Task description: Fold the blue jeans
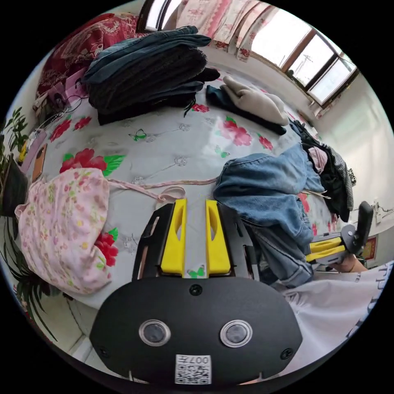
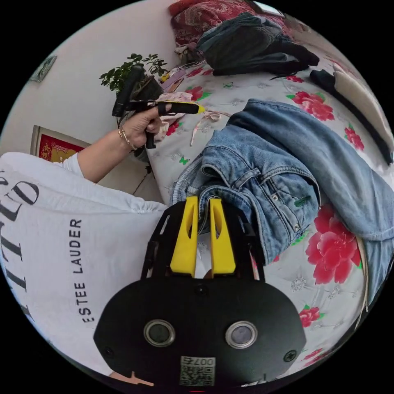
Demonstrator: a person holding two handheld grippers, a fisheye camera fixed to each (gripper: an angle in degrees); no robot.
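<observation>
A bed covered by a pale floral sheet (image 1: 164, 147) with red flowers and green butterflies is the work surface, with bright windows (image 1: 312, 53) behind it at 1 o'clock in the left gripper view.

In that view the left gripper (image 1: 196, 203) hovers over bare sheet, its yellow jaws a narrow gap apart with nothing between them. A pink floral garment (image 1: 65, 230) lies at 9 o'clock, draped toward the bed's near edge, its thin strap trailing across to the jaw tips. A stack of dark folded clothes (image 1: 147, 74) sits at 11 o'clock and a grey and dark garment (image 1: 254, 102) at 1 o'clock. The stretch of sheet between the stack and the jaws is open. The blue jeans (image 1: 266, 197) lie crumpled at 3 o'clock, with a heap of dark clothes (image 1: 332, 172) just beyond them.

In the right gripper view the blue jeans (image 2: 266, 172) spread from the centre toward 3 o'clock, waistband bunched near the bed's edge. The right gripper (image 2: 202, 203) has its jaw tips at a fold of the waistband; the jaws stand close together with denim seeming to run between them, though a firm pinch cannot be confirmed. At 10 o'clock a hand (image 2: 139, 123) holds the left gripper (image 2: 197, 108) above the bed's edge, before a potted plant (image 2: 131, 74). A white sleeve (image 2: 61, 213) covers 8 o'clock.
</observation>
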